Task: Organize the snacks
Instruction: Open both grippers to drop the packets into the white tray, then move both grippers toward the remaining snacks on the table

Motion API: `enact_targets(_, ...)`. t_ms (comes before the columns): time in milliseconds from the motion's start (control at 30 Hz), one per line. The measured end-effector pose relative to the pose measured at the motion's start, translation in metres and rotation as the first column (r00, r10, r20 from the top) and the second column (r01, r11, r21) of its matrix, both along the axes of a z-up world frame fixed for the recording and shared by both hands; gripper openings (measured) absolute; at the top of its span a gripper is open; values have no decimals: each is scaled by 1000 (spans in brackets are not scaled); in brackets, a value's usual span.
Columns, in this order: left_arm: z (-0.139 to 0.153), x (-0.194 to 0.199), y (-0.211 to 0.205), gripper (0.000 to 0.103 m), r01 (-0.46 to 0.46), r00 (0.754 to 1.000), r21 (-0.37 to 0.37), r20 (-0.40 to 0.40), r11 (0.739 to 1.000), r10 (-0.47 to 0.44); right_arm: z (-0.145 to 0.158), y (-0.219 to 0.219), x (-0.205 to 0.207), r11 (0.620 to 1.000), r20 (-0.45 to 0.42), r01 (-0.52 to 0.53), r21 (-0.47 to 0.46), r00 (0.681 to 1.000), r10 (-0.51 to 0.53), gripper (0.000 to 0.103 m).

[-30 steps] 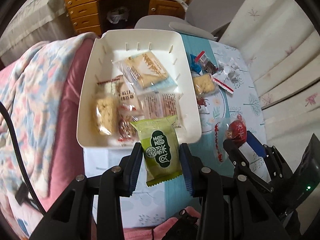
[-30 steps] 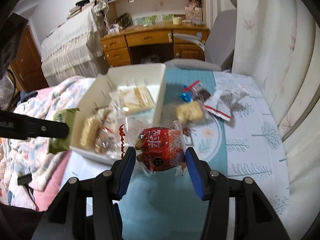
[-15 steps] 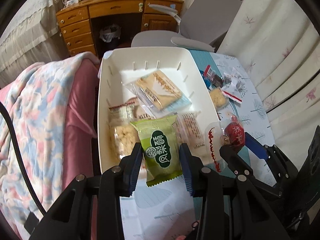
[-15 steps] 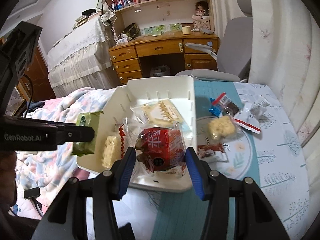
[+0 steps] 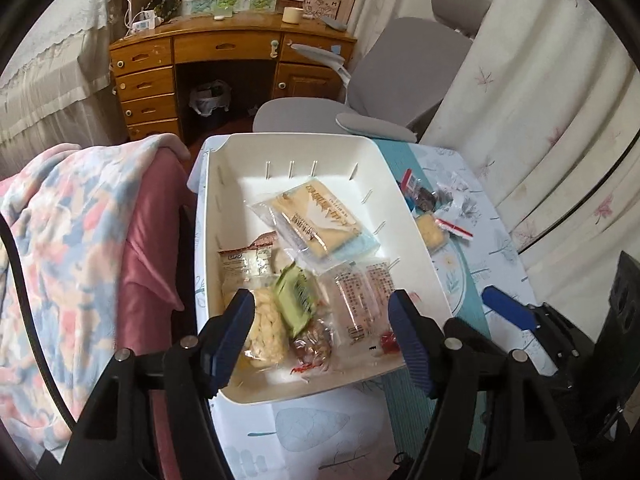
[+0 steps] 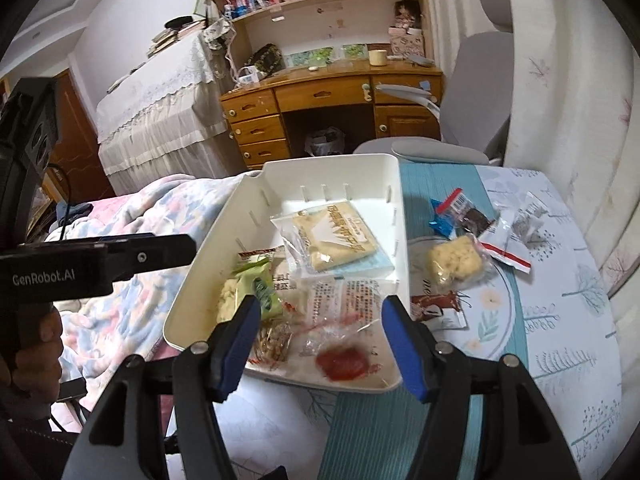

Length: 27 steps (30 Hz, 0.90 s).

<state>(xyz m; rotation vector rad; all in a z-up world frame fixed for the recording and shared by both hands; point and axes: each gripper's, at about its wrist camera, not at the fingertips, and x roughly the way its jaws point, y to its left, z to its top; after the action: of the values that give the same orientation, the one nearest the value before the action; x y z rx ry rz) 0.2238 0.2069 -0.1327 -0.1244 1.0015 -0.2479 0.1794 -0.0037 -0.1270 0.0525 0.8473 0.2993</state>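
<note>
A white bin (image 5: pixel 408 216) (image 6: pixel 396 196) holds several wrapped snacks. A green packet (image 5: pixel 298 298) (image 6: pixel 258 280) lies tilted on them near the front left. A red snack in clear wrap (image 6: pixel 342 362) (image 5: pixel 389 340) lies at the bin's front right. My left gripper (image 5: pixel 322 338) is open and empty above the bin's near end. My right gripper (image 6: pixel 320 338) is open and empty above the same end. Loose snacks remain on the table: a yellow puffed cake (image 6: pixel 454 260) (image 5: pixel 430 232), a dark packet (image 6: pixel 466 212), and a red-and-white wrapper (image 6: pixel 504 244).
The bin stands on a patterned tablecloth (image 6: pixel 560 320). A pink floral blanket (image 5: pixel 68 240) lies left of it. A grey office chair (image 5: pixel 384 92) and a wooden desk (image 5: pixel 200 64) stand behind. White curtains (image 5: pixel 540 100) hang on the right.
Both grippers opened. The green packet dropped from my left gripper into the bin, and the red snack dropped from my right gripper into the bin.
</note>
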Motion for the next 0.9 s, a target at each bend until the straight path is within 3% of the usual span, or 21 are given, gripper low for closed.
enact_targets(433,25,-2,-56,74,102,995,73,13,992,-104,22,-56,1,993,-62,117,31,991,-115,64)
enact_targets(767,44,14,-109,77,153,985,118,56,981,-160,35,-127,31,958,-166,252,139,959,-228,65)
enact_targets(833,48,18,-118,77,156,984,126,69,980,-166,37,-137,39,953,-183,266,145,954,-238,66)
enact_targets(900,50,23,-129,77,159,981,144,84,977,-172,39,-149,49,949,-202,277,148,948,-245,75)
